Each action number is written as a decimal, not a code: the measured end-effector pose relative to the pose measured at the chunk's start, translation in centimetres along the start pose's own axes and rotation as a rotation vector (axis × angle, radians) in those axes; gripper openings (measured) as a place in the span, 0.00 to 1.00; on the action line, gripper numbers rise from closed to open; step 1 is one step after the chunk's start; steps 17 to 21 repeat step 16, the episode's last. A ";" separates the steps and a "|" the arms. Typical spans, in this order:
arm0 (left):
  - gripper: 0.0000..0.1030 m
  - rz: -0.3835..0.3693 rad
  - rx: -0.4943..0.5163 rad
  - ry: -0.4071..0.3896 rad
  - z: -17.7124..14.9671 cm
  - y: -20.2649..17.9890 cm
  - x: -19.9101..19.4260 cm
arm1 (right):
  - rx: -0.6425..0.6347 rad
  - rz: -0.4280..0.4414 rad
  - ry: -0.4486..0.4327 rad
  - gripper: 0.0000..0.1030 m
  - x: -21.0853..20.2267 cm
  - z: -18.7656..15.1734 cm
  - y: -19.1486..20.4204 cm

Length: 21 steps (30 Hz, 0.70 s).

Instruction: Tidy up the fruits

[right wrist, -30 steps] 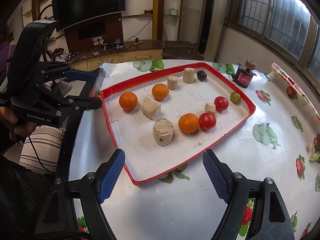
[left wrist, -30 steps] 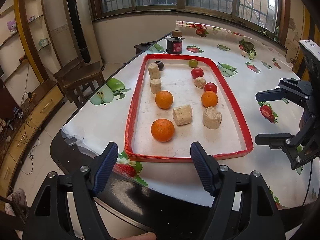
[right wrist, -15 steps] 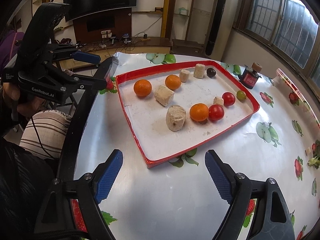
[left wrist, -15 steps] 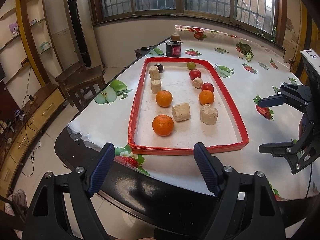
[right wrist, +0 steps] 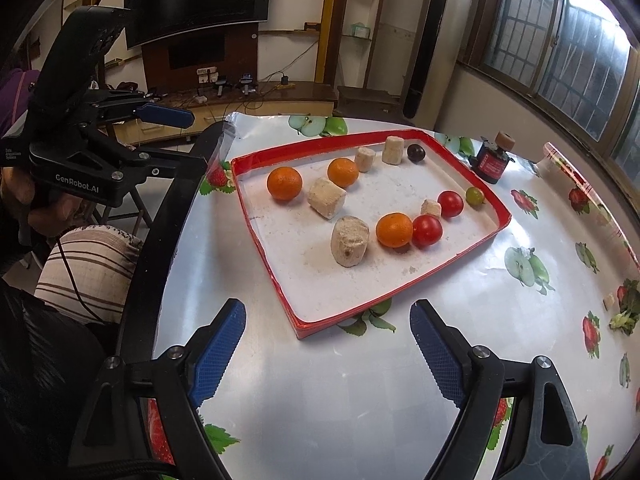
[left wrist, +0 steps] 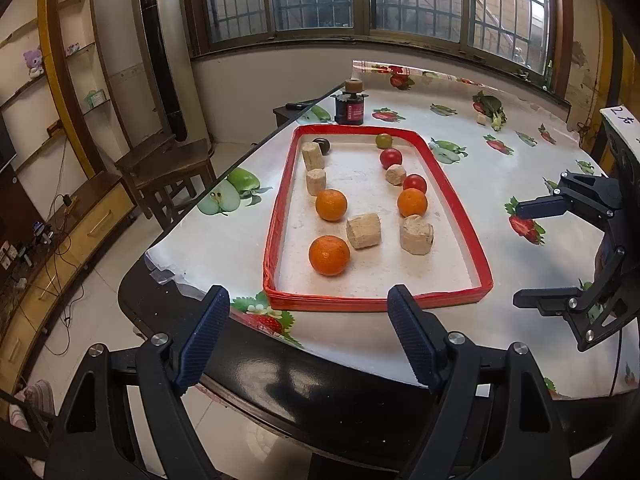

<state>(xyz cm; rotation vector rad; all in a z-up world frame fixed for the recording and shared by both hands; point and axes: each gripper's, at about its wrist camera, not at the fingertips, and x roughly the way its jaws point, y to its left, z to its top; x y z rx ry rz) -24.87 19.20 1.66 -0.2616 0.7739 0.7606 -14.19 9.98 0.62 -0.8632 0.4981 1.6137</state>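
i hover both grippers short of the red tray (left wrist: 276,216), jaws spread and empty: left gripper (left wrist: 308,336), just widened, and right gripper (right wrist: 326,350). inside the tray, oranges (left wrist: 329,255), tomatoes (left wrist: 391,158) and beige blocks (left wrist: 363,230) sit in two rows, all within reach.

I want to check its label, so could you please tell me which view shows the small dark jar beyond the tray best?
The right wrist view: the small dark jar sits nearer, its red label facing the camera, though unreadable. The left wrist view shows it smaller and dimmer, behind the red-rimmed tray.
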 end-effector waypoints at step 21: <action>0.79 0.003 0.009 -0.003 0.1 -0.3 -0.3 | -0.001 0.003 0.004 0.83 0.4 -0.2 0.3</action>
